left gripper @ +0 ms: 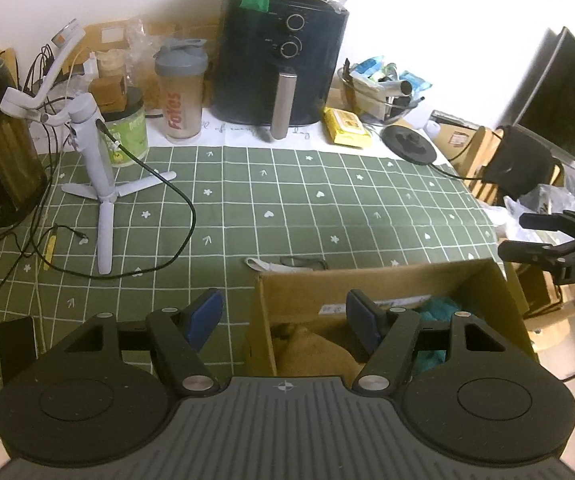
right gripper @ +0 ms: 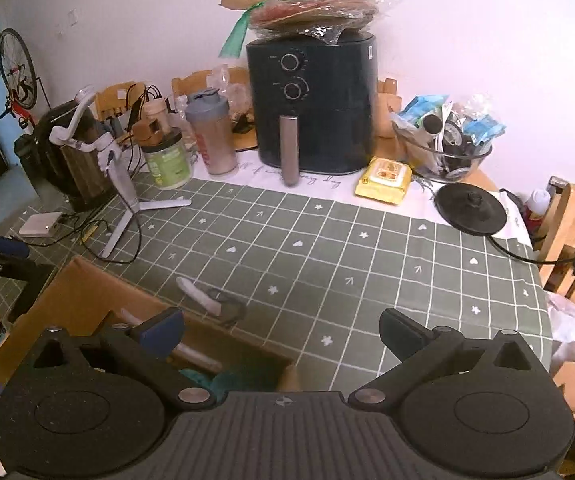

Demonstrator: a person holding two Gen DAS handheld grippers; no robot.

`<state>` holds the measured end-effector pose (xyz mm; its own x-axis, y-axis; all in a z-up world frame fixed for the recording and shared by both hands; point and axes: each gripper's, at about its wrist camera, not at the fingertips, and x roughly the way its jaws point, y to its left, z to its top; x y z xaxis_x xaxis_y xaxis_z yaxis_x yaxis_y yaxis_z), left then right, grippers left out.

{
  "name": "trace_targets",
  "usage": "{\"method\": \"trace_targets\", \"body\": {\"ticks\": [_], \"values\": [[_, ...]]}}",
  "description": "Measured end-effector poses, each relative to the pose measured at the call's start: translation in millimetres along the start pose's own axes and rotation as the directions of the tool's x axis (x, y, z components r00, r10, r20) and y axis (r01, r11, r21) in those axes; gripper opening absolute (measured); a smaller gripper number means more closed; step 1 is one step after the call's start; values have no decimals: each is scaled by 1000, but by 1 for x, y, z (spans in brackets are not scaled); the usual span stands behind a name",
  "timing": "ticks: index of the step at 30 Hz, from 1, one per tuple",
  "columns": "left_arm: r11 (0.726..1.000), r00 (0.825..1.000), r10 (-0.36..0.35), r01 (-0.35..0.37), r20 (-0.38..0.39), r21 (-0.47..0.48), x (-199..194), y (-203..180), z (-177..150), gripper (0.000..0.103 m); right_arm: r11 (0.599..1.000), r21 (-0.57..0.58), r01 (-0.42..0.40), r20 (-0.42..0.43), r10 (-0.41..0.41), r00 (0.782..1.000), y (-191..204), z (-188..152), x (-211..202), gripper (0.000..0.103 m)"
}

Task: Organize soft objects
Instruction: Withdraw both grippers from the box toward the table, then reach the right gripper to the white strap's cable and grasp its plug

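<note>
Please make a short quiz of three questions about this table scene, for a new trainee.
1. True or false: the cardboard box is empty.
2. The white strap lies: A) in the box; B) on the green cloth beside the box; C) on the air fryer.
3. Fill in: neither the left gripper nor the right gripper holds ____.

Key: 1 false, a teal and a brown soft thing lie inside; 2 B; 3 anything.
</note>
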<state>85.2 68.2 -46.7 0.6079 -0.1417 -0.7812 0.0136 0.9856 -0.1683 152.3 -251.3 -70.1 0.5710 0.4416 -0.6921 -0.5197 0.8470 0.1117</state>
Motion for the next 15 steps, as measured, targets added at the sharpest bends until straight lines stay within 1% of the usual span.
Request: {"method": "trace_targets", "body": {"ticks": [7, 11, 15], "values": [[1000, 1000, -4, 4, -3, -12, 8, -4, 6, 68, 997, -66, -27, -9, 27, 1000, -8, 19, 23, 103], [1000, 1000, -7, 7, 0, -23, 10, -4, 9, 68, 993, -98, -67, -20, 66, 998, -11, 31, 39, 103], [999, 1000, -9, 9, 1, -39, 10, -4, 11, 68, 981, -154, -122, -43, 117, 992, -11, 44, 58, 103]]}}
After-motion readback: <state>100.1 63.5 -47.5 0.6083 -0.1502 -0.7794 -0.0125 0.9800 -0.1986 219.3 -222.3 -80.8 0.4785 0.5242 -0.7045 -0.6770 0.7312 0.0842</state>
